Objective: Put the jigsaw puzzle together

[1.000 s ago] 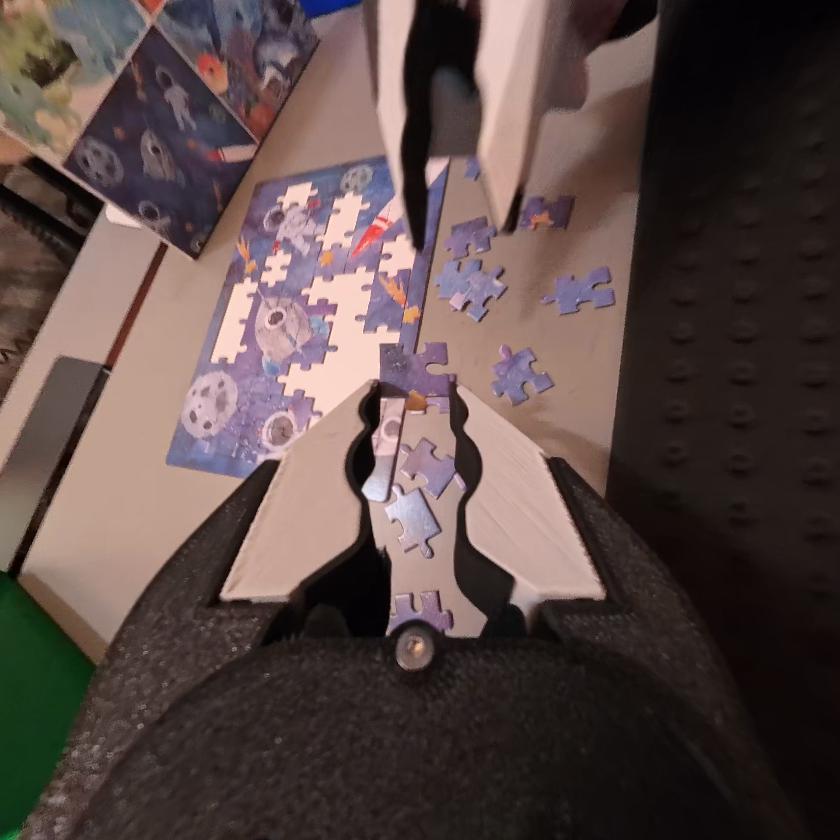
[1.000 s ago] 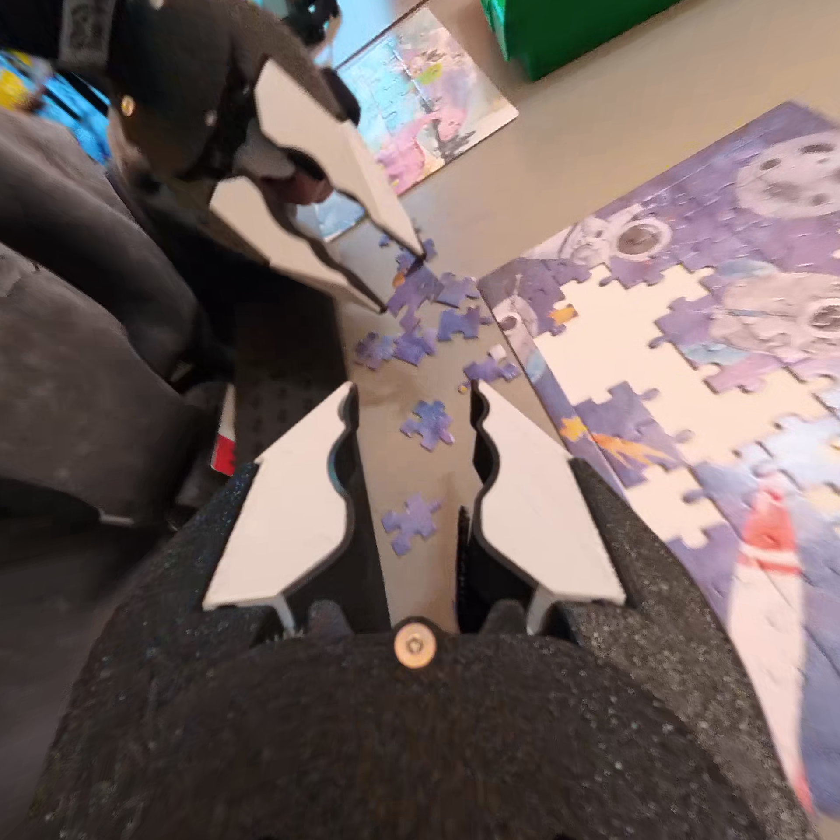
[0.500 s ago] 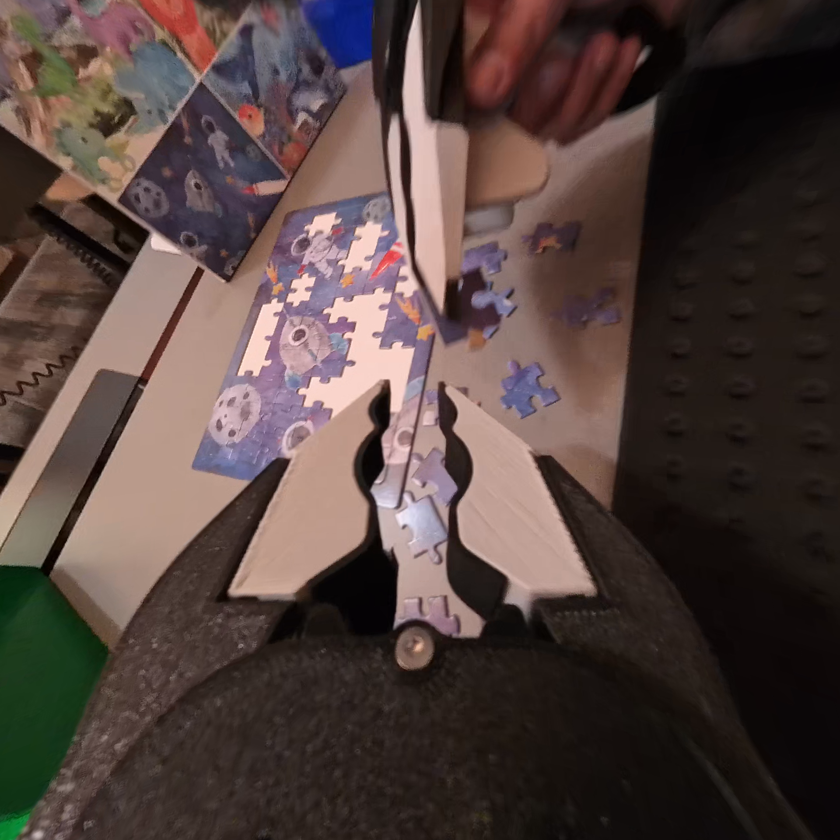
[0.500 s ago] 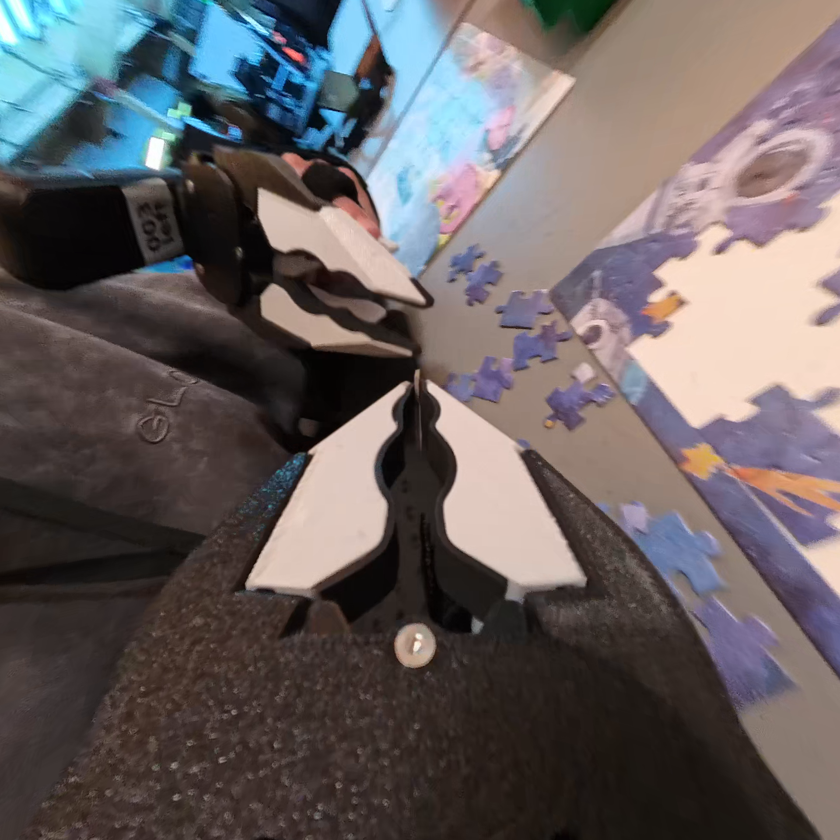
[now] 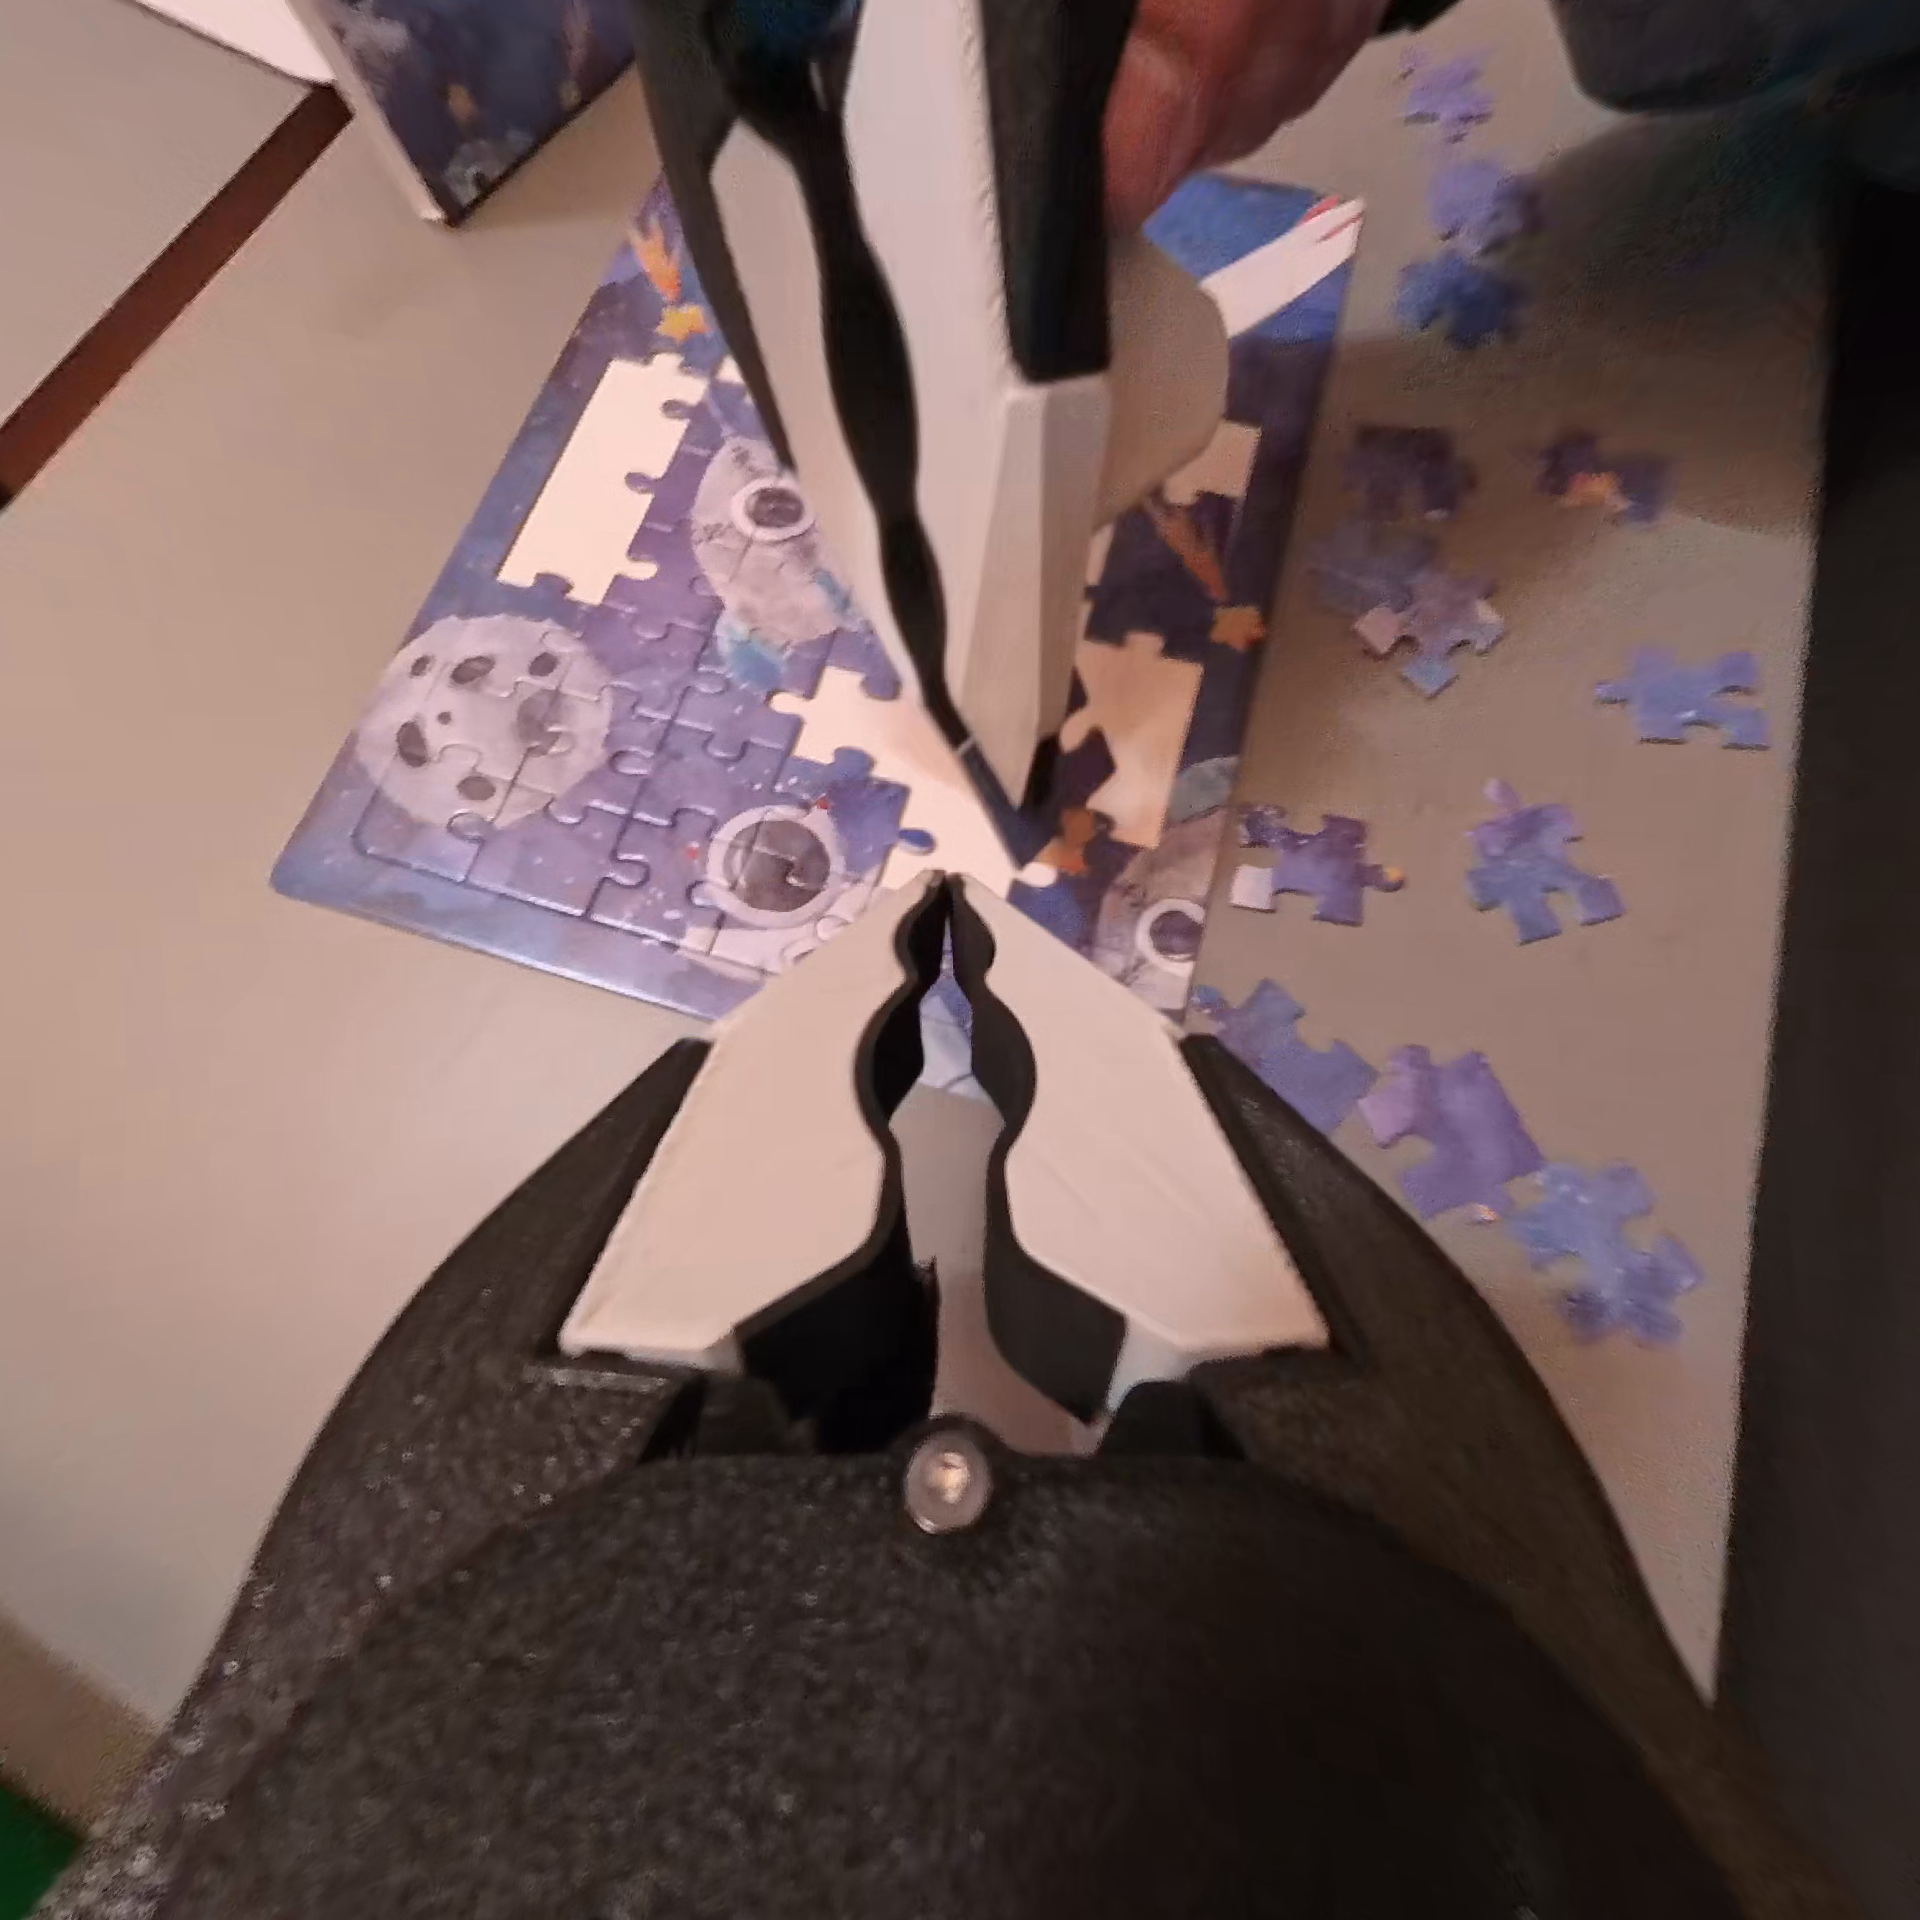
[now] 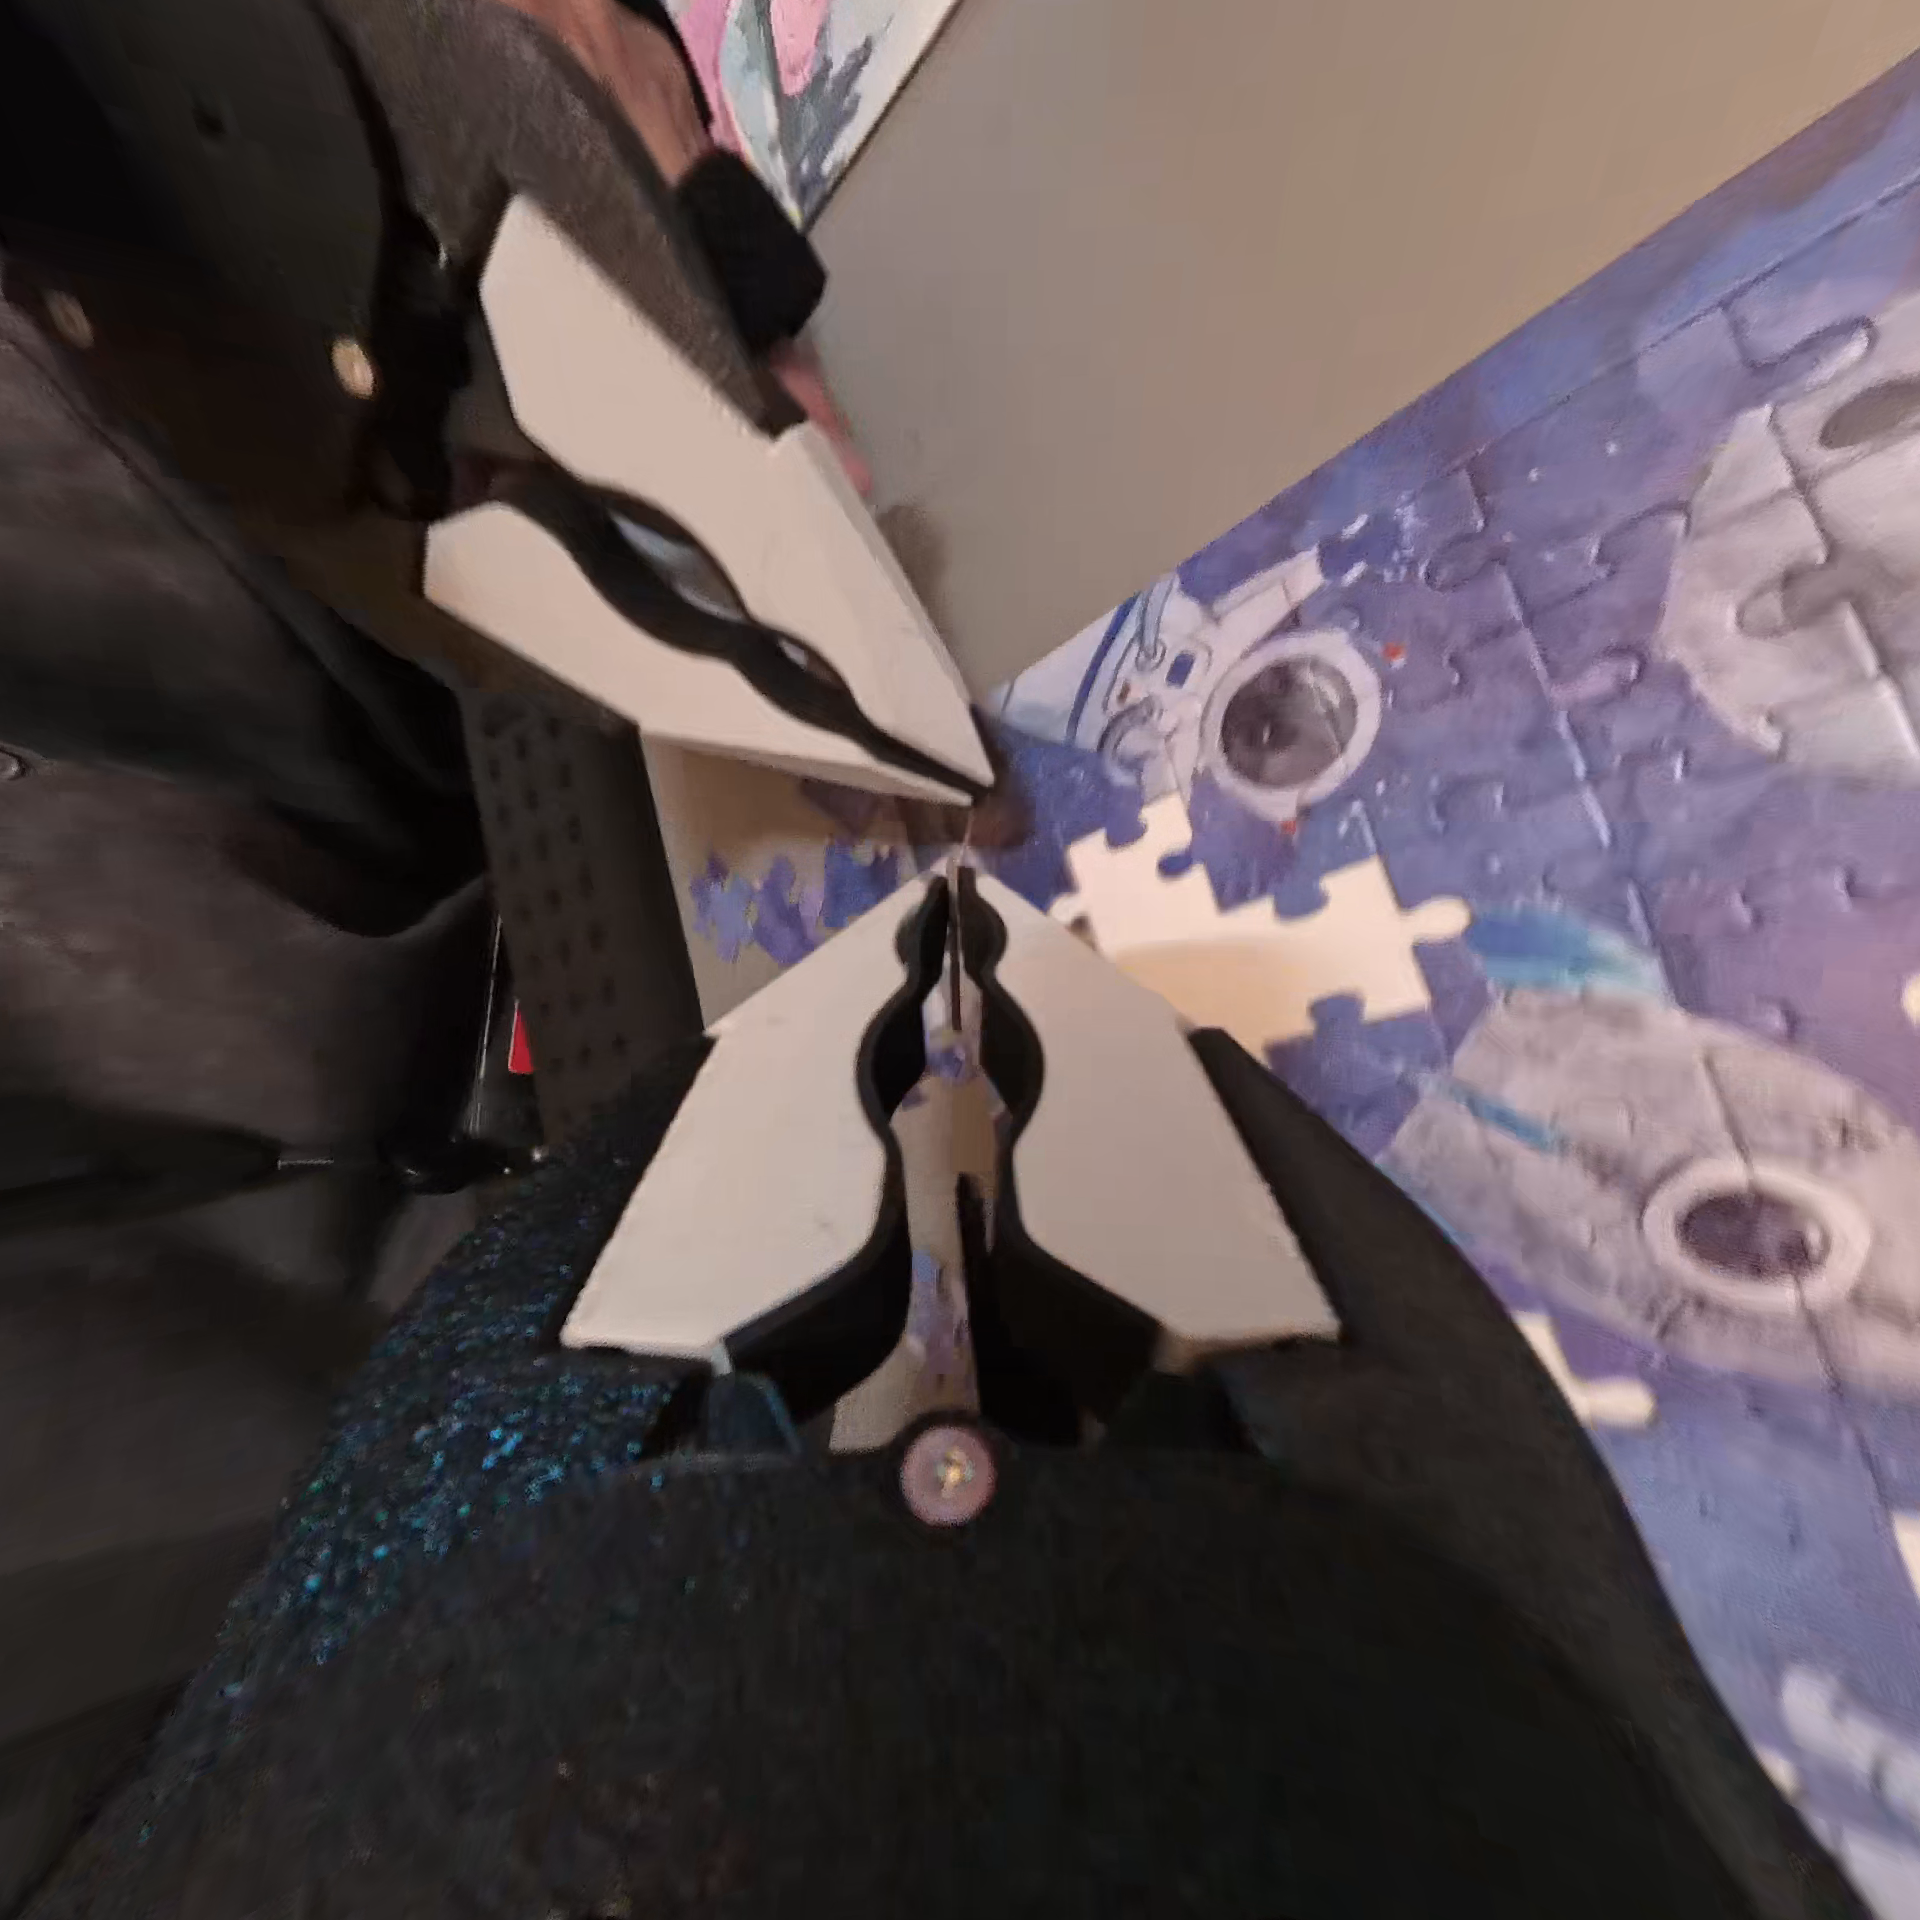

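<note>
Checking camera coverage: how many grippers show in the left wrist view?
2. The left gripper is at bottom centre. The right gripper reaches down from the top onto the puzzle, holding a puzzle piece.

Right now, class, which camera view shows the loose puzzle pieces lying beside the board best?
The left wrist view. It shows the loose puzzle pieces scattered flat on the table, right of the puzzle board, each outline readable. The right wrist view catches only a few blurred pieces behind the right gripper fingertips.

Bare bench (image 5: 187, 623) left of the puzzle (image 5: 582, 769) lies open; loose pieces (image 5: 1507, 862) crowd its right side, a box (image 5: 488, 94) stands behind.
</note>
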Demonstrator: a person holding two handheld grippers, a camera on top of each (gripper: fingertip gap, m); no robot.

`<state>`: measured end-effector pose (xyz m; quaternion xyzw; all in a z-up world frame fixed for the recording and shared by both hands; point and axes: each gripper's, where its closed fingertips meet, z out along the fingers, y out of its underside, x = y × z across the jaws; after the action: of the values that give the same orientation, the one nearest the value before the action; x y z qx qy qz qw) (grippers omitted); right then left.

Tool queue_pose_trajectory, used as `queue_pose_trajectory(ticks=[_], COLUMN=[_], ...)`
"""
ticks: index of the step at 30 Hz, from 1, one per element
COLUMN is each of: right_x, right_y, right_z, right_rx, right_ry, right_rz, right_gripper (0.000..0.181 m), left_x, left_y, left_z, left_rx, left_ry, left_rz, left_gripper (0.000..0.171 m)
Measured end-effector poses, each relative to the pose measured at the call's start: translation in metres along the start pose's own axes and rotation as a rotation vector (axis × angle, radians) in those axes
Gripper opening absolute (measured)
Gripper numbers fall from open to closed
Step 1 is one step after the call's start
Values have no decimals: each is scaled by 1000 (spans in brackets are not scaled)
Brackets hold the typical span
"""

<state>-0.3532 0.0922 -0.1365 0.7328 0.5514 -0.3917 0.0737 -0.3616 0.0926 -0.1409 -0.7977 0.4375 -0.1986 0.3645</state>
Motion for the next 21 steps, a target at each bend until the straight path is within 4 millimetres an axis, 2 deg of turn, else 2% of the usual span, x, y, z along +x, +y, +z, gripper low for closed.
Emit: queue_pose_trajectory(ticks=[3,9,14,21], right_x=[6,16,16,19], right_y=[-15,-6,-4,3], right_z=[9,18,21,21], right_rx=[51,24,111,120], right_ry=[-53,-55,-113,21], right_rz=[-23,-85,-62,-231], right_gripper=[2,2,2,2], left_x=[-3,-7,-12,-15], left_y=[9,24,26,30], left_z=[4,12,12,15], left_rx=[-19,-79,-75,-82], left_ry=[-18,-41,-75,-95], left_rz=[7,42,58,76], left_gripper=[0,0,0,0])
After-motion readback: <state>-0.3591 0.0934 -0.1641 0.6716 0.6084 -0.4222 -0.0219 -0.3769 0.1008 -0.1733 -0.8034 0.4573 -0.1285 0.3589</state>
